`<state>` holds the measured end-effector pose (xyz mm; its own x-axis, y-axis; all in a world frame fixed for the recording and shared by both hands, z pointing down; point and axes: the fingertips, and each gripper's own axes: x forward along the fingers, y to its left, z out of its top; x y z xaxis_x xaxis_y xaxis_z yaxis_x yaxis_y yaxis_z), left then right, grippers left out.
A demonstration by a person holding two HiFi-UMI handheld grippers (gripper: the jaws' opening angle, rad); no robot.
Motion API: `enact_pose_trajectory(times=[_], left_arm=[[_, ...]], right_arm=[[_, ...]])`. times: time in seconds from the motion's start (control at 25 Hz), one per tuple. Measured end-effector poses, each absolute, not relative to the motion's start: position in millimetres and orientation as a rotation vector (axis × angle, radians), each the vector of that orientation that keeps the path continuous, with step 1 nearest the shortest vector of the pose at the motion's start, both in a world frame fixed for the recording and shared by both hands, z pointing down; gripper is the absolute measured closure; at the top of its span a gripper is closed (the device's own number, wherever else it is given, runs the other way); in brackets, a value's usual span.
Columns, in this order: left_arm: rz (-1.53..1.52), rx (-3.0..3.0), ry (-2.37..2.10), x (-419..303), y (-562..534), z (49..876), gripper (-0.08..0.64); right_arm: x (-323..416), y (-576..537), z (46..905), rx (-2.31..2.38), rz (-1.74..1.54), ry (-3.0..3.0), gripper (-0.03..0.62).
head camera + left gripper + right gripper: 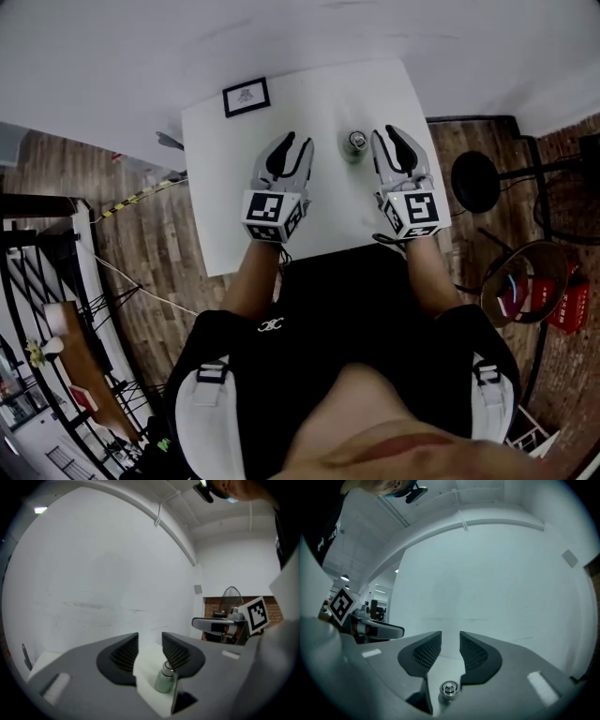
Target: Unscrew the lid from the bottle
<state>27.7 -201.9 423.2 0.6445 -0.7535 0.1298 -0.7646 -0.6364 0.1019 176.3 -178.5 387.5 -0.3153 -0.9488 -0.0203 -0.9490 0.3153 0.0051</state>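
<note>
— Tools: what state?
— Left tool [150,637]: jaws slightly apart, clamping nothing. Right tool [450,634]: likewise.
— Bottle?
— Bottle [356,143]: upright on white desk [234,206], between both tools, just beside the right one, lid [449,688] on. Framed card [246,97]: near desk's far edge.

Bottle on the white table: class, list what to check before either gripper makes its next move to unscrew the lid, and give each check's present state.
1. The bottle stands upright on the table: ok.
2. The lid sits on the bottle: ok.
3. The left gripper has its jaws apart with nothing pressed between them: ok.
4. The right gripper has its jaws apart with nothing pressed between them: ok.
5. One gripper steadies the bottle: not ok, neither grips it.
6. Jaw gap is wide enough for the bottle: cannot tell.
</note>
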Motion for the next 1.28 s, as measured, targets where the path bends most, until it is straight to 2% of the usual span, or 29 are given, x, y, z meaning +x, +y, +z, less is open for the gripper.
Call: enact_pose_trajectory(times=[0.12, 0.24, 1.0, 1.28], left_arm=[[0.140, 2.740, -1.197, 33, -201, 436, 0.283], [0.183, 2.771, -1.145, 37, -200, 449, 0.218], [0.452, 2.792, -0.800, 102, -203, 571, 0.207], [0.454, 2.780, -0.721, 127, -221, 603, 0.175]], right_arm=[[173, -182, 403, -1.702, -0.065, 2.637, 0.390], [170, -183, 417, -1.624, -0.101, 2.719, 0.357], [161, -217, 516, -1.536, -0.280, 3.056, 0.337], [157, -229, 556, -1.614, -0.363, 3.124, 0.330]])
